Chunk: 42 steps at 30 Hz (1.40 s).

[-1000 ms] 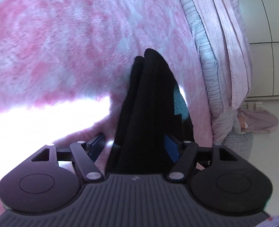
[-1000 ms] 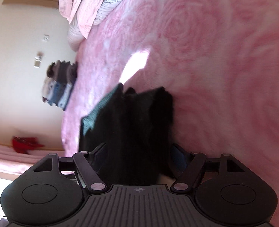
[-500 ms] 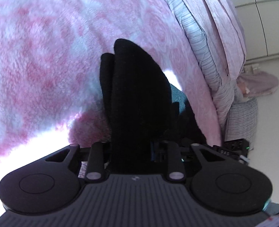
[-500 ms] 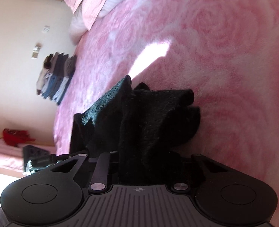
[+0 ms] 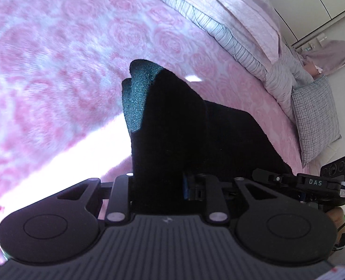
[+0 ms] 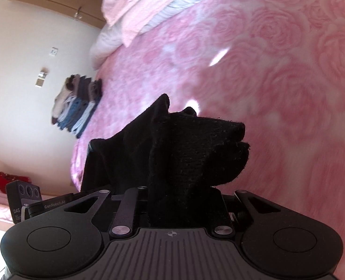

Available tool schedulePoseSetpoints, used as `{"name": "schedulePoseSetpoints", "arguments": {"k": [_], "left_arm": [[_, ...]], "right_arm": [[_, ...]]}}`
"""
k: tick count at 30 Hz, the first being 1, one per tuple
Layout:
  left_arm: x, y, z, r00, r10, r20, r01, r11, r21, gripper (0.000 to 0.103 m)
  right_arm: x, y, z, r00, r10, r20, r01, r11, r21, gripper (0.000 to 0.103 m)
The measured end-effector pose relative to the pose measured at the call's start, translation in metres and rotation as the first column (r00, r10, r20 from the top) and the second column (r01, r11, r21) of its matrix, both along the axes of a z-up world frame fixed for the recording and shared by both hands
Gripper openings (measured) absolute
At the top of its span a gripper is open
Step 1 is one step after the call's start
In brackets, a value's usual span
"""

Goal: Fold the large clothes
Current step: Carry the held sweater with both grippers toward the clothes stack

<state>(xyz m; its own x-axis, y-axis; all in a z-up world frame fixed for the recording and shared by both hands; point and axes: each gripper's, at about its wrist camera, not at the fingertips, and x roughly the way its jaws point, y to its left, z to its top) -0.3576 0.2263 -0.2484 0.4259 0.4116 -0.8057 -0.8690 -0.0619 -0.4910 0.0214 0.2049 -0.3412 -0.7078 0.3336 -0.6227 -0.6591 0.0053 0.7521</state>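
**Operator:** Pink rose-patterned bedspread is filling most of both wrist views, and I am seeing plenty of bare room on it. A stack of folded clothes is sitting near its edge at ten o'clock in the right view, well apart from my work.

**Observer:** Where is the black garment?

**Operator:** I am holding the black garment bunched between both tools. The left gripper is clamping a thick fold of it, with the fabric rising toward twelve o'clock and one lit, teal-looking edge at eleven. The right gripper is pinching another bunched fold, whose corners are poking out toward two o'clock. Both pairs of fingers are standing narrow, pressed on cloth.

**Observer:** Anything crowding the edges?

**Operator:** In the left view, pillows and folded bedding are running along the far border from twelve to two o'clock, a checked cushion is leaning at three, and the other gripper's body is showing just below it. A sunlit band is crossing the bedspread at nine. In the right view a wall is standing past the bed's edge at nine.
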Motion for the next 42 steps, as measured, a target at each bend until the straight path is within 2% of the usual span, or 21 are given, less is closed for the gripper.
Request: {"name": "schedulePoseSetpoints", "arguments": {"k": [8, 14, 21, 25, 30, 34, 42], "left_arm": [[-0.043, -0.086, 0.079, 0.995, 0.098, -0.018, -0.098, 0.994, 0.040, 0.021], [-0.110, -0.098, 0.122, 0.988, 0.156, -0.023, -0.153, 0.984, 0.089, 0.021], [-0.225, -0.060, 0.154, 0.986, 0.148, -0.071, -0.138, 0.983, 0.122, 0.021], [-0.278, -0.033, 0.172, 0.980, 0.147, -0.132, -0.129, 0.982, 0.135, 0.021], [-0.332, -0.010, 0.182, 0.973, 0.203, -0.113, -0.185, 0.971, 0.151, 0.020], [-0.366, 0.008, 0.188, 0.956, 0.281, -0.086, -0.263, 0.949, 0.174, 0.020], [-0.440, 0.063, 0.207, 0.910, 0.411, -0.049, -0.391, 0.893, 0.225, 0.020]], "right_arm": [[-0.062, -0.046, 0.074, 0.993, 0.117, 0.009, -0.117, 0.992, 0.040, 0.015], [-0.135, -0.045, 0.112, 0.984, 0.177, 0.006, -0.177, 0.981, 0.079, 0.015], [-0.260, -0.001, 0.130, 0.979, 0.202, -0.024, -0.198, 0.972, 0.127, 0.015], [-0.324, 0.025, 0.135, 0.980, 0.189, -0.056, -0.180, 0.973, 0.142, 0.015], [-0.383, 0.072, 0.147, 0.971, 0.229, -0.064, -0.219, 0.966, 0.135, 0.015], [-0.429, 0.113, 0.165, 0.951, 0.307, -0.037, -0.297, 0.939, 0.174, 0.015], [-0.512, 0.209, 0.180, 0.906, 0.420, -0.058, -0.398, 0.890, 0.223, 0.015]]}}
